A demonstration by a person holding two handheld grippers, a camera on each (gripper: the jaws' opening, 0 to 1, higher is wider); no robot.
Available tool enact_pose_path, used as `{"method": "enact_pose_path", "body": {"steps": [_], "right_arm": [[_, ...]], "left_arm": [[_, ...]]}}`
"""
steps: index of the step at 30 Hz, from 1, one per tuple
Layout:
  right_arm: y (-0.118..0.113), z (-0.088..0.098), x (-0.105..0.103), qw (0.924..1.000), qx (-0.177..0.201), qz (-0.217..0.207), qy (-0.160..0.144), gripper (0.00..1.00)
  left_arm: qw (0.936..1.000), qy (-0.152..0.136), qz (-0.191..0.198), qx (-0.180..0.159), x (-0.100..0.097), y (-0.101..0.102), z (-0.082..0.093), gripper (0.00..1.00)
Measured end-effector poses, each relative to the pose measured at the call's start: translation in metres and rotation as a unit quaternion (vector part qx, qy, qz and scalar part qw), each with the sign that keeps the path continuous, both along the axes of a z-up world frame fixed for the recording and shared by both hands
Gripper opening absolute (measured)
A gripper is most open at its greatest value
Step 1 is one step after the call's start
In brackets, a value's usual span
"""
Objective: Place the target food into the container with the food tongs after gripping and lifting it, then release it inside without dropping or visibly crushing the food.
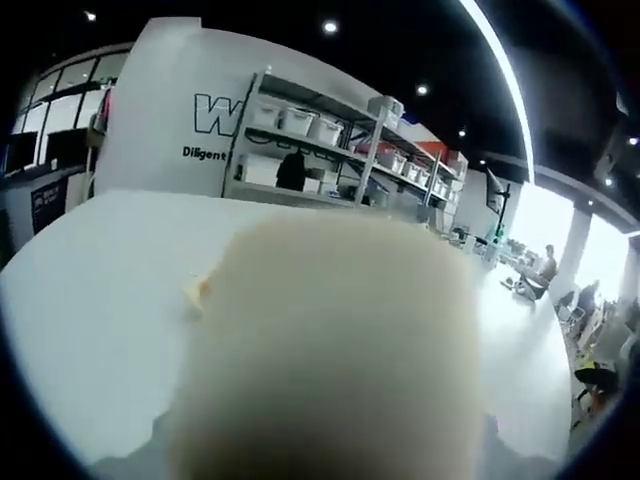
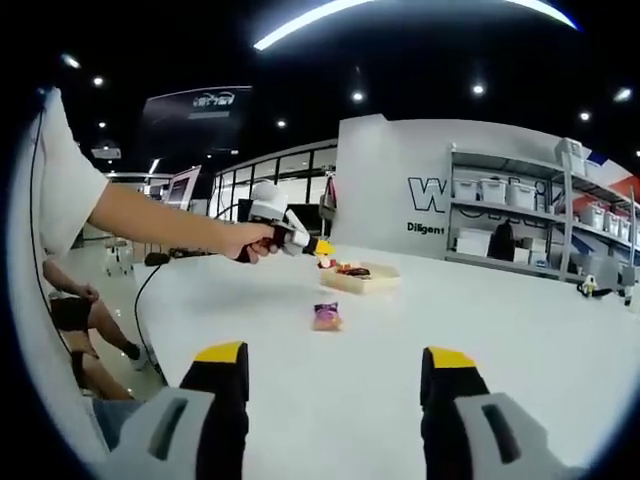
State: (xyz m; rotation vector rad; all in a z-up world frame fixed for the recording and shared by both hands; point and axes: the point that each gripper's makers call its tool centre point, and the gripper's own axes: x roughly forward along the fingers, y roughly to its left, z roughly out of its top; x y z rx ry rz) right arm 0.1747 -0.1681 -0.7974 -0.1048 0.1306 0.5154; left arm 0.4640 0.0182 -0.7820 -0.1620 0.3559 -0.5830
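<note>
A blurred cream-coloured rounded object [image 1: 335,350] sits right against the lens in the left gripper view and hides the jaws; I cannot tell what it is. A small yellow bit [image 1: 197,291] peeks out at its left edge. In the right gripper view a person's hand holds the left gripper [image 2: 322,247] just left of a shallow pale container [image 2: 362,278] with dark and red food in it. A small pink food piece [image 2: 327,316] lies on the white table [image 2: 500,340] in front of the container. My right gripper [image 2: 335,356] hovers near the table, open and empty, well short of the pink piece.
The person's arm [image 2: 160,225] reaches in from the left, and seated legs [image 2: 85,320] are at the table's left edge. Shelving with white bins [image 2: 510,225] stands behind the table against a white wall [image 1: 170,110]. People sit in the distance [image 1: 545,265].
</note>
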Motion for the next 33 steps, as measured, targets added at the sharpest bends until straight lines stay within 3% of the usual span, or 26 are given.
{"method": "enact_pose_path", "body": {"steps": [15,20,23,29,33], "right_arm": [[-0.015,-0.007,0.006,0.9999,0.003,-0.012,0.003,0.66],[-0.019,-0.011,0.010,0.9998,0.008,-0.015,0.006,0.66],[-0.022,-0.017,0.014,0.9997,0.012,-0.017,0.013,0.66],[-0.022,-0.019,0.016,0.9996,0.011,-0.018,0.016,0.66],[-0.025,-0.023,0.017,0.9995,0.012,-0.022,0.019,0.66]], "left_arm": [[0.9999,0.005,0.008,0.004,0.041,-0.011,0.001,0.23],[0.9996,0.018,0.021,-0.001,0.056,-0.008,-0.006,0.23],[0.9988,0.037,0.032,-0.008,0.065,-0.004,-0.020,0.23],[0.9981,0.032,0.050,0.016,0.080,0.005,-0.030,0.23],[0.9959,0.015,0.056,0.069,0.088,0.013,-0.038,0.23]]}}
